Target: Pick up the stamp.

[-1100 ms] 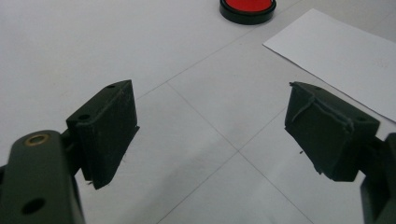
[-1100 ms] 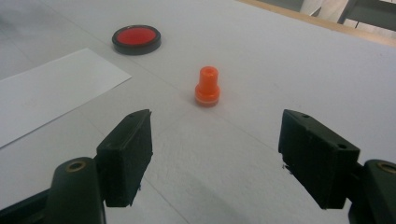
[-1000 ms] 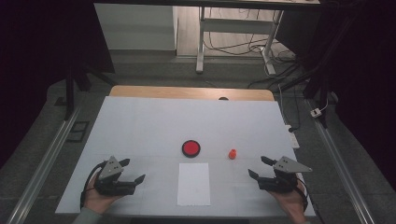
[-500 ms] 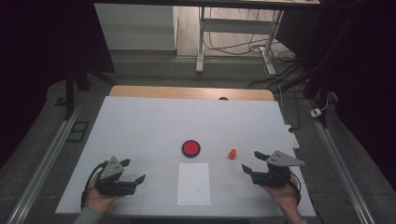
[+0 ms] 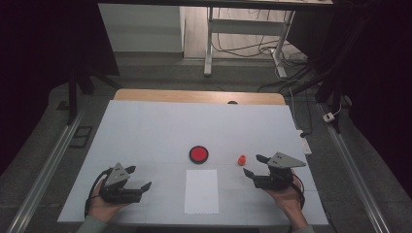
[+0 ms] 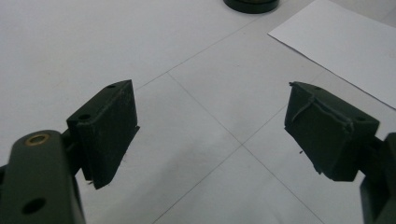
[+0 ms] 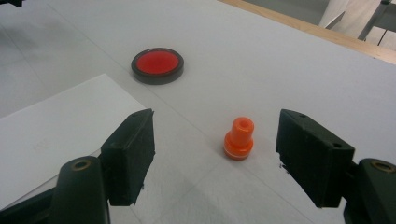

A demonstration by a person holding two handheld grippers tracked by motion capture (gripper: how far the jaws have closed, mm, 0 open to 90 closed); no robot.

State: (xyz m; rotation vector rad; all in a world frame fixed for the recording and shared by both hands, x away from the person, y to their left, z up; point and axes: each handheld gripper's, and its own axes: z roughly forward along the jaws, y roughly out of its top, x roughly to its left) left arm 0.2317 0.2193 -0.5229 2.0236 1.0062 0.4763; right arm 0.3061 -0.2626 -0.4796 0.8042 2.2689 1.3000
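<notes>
A small orange stamp (image 5: 241,159) (image 7: 239,138) stands upright on the white table, right of a round red ink pad in a black case (image 5: 198,154) (image 7: 157,64). A white sheet of paper (image 5: 201,191) (image 7: 51,135) lies in front of the pad. My right gripper (image 5: 254,165) (image 7: 217,151) is open, its jaws just short of the stamp, one on each side of it in the right gripper view. My left gripper (image 5: 139,177) (image 6: 210,130) rests open at the near left, nothing between its jaws; the paper's corner (image 6: 345,46) lies ahead of it.
The white table top (image 5: 160,126) ends in a wooden strip (image 5: 194,96) at the far edge. Beyond it stand a metal desk frame (image 5: 209,43) and floor cables (image 5: 291,82). Rails run along both table sides.
My right gripper has moved left and forward toward the orange stamp. The left gripper has stayed put.
</notes>
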